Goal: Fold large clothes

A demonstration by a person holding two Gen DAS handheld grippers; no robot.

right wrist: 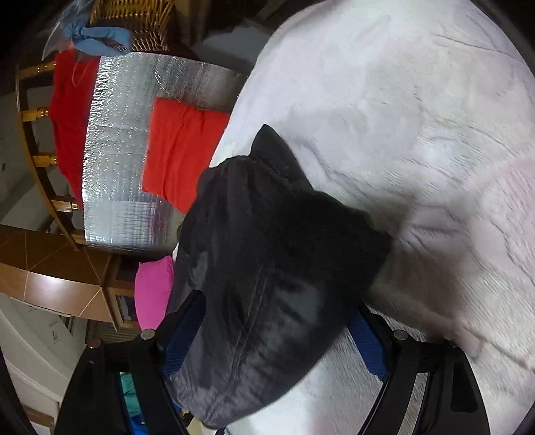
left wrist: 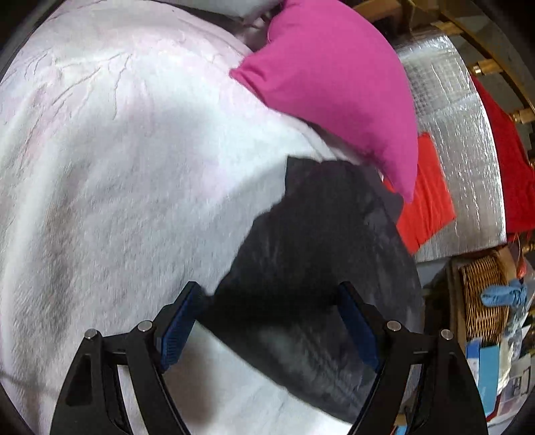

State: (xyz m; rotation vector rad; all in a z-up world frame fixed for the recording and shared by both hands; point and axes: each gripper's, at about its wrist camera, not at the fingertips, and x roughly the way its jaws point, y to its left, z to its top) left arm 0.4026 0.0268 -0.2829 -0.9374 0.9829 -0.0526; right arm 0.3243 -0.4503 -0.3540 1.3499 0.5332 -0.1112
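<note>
A dark grey, padded garment point(left wrist: 317, 234) lies bunched on a white fuzzy blanket point(left wrist: 117, 167). In the left wrist view my left gripper point(left wrist: 269, 291) is open just over the garment's near end. Its blue pads stand wide on either side and do not press on the cloth. In the right wrist view the same garment point(right wrist: 267, 267) bulges up between the fingers of my right gripper point(right wrist: 277, 302). That gripper is also open and straddles the bundle, which hides part of the right finger. The white blanket point(right wrist: 418, 134) spreads to the right.
A pink pillow point(left wrist: 334, 83) point(right wrist: 153, 291) rests beside the garment. A folded red cloth point(left wrist: 424, 200) point(right wrist: 180, 150) lies on a silver foil mat point(left wrist: 461, 150) point(right wrist: 120, 150). Beyond the mat are a wicker basket point(left wrist: 485, 301) point(right wrist: 133, 20) with a blue cloth and another red garment point(left wrist: 508, 150) on a wooden rail.
</note>
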